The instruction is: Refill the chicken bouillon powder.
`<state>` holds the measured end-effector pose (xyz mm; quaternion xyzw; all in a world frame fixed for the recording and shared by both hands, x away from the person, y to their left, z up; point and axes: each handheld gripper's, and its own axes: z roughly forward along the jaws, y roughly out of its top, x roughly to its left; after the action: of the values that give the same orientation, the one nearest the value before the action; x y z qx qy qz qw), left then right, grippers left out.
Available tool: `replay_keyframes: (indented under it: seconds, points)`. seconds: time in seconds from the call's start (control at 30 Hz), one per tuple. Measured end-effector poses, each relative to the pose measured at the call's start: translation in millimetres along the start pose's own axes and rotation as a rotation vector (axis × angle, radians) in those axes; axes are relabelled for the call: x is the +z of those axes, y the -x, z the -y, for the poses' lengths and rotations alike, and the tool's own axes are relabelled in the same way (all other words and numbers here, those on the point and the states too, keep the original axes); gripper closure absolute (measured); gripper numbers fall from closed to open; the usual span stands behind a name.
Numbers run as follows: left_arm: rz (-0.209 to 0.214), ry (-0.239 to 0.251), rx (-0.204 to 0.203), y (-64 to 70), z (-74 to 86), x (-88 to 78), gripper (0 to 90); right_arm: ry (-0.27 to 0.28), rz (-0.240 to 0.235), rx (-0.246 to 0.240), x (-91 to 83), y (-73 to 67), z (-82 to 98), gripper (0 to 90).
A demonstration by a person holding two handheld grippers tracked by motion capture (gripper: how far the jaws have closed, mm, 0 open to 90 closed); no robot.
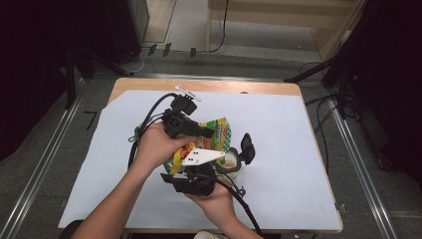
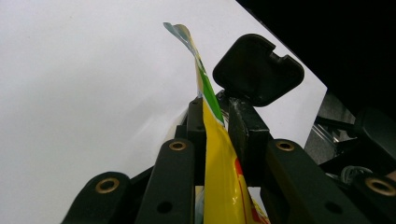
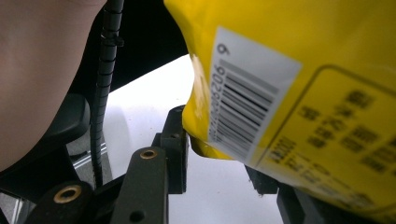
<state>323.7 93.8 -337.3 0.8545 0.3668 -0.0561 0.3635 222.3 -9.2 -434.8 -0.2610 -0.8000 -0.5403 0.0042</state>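
1. A yellow snack bag is held above the white table sheet, just beside an open cup with a black lid tipped up at its far side.
2. The left gripper is clamped on the bag's thin upper edge; the film is seen pinched flat between its jaws.
3. The right gripper is set around the bag's lower corner, next to the barcode label; whether its pads actually press the film cannot be told.
4. The step in hand is judged to be tipping or tearing the bag over the cup.
5. Next, a firm pinch at both ends would be needed, with the bag's mouth kept directly above the cup.
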Motion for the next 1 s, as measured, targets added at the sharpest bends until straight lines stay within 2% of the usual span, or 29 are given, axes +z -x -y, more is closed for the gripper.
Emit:
replay_keyframes:
  seconds: [0.43,1.0]
  points:
    - [-0.008,0.003,-0.004,-1.0,-0.4,2.4,79.3,-0.013,0.002,-0.014,-1.6,3.5,0.2,65.2]
    - [0.019,-0.006,-0.01,-5.6,0.5,3.1,79.4,-0.026,0.014,-0.026,-0.1,3.1,0.3,65.2]
